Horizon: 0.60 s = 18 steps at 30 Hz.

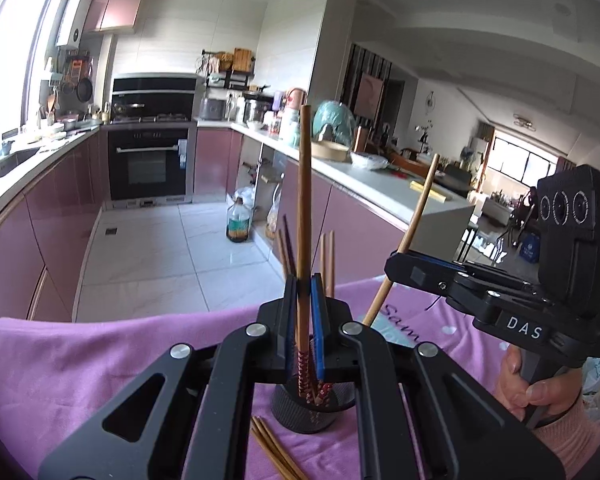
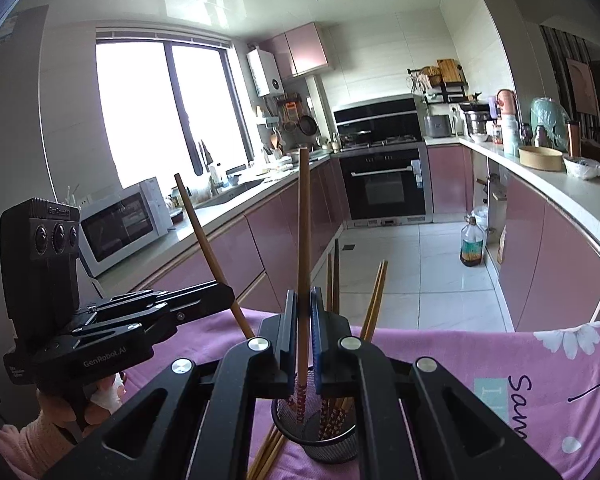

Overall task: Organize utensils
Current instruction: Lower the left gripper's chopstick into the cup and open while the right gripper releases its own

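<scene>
— How are the claws set?

— The left gripper (image 1: pixel 303 292) is closed on a single wooden chopstick (image 1: pixel 303 208), which is held nearly upright between the blue pads, its red-patterned end reaching down into the black mesh holder (image 1: pixel 300 416). The right gripper (image 2: pixel 304 304) is likewise clamped on a second chopstick (image 2: pixel 303 232), also held almost vertical, with its patterned tip seen inside the same mesh holder (image 2: pixel 332 446).

— And what is seen around them?

— Several more chopsticks (image 2: pixel 374 300) are stood in the holder, leaning outward. A few loose chopsticks (image 1: pixel 274 450) are laid on the purple cloth (image 1: pixel 100 360) just beside the holder's base. In the left wrist view the right gripper is seen to the right, gripped by a hand (image 1: pixel 536 384) in a pink sleeve. Beyond the cloth, a kitchen with pink cabinets (image 2: pixel 540 240), an oven (image 1: pixel 150 164) and a bottle (image 2: pixel 472 244) standing on the tiled floor is shown.
</scene>
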Motion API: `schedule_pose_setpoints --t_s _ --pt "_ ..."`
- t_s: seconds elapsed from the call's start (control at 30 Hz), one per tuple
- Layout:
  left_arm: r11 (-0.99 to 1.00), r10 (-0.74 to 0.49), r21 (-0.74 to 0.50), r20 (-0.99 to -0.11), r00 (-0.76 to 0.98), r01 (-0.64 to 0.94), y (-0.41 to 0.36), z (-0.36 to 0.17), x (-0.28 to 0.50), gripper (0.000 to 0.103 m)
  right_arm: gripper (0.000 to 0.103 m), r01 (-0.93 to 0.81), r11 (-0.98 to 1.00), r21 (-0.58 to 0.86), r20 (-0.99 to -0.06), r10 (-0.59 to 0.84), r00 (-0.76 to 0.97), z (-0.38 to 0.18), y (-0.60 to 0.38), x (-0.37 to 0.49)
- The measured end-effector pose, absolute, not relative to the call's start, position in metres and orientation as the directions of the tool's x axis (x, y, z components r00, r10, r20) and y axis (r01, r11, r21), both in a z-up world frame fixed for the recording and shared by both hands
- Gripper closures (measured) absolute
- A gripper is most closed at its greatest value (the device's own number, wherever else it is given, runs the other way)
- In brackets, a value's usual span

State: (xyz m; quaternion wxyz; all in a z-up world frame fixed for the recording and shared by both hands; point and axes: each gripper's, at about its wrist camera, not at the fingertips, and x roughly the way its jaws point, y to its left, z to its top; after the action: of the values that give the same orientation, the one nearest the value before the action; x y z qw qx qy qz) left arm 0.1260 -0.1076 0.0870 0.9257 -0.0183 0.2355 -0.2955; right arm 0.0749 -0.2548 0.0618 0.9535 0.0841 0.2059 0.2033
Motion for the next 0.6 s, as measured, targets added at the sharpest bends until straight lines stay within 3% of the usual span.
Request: schedule_pose_setpoints --t_s 0.6 --pt "0.808 -0.558 -0.204 -0.566 0.607 0.553 -0.111 0.042 0.166 0.095 0.098 -0.315 0.915 0.250 -0.520 0.402 0.753 0.025 -0.243 0.099"
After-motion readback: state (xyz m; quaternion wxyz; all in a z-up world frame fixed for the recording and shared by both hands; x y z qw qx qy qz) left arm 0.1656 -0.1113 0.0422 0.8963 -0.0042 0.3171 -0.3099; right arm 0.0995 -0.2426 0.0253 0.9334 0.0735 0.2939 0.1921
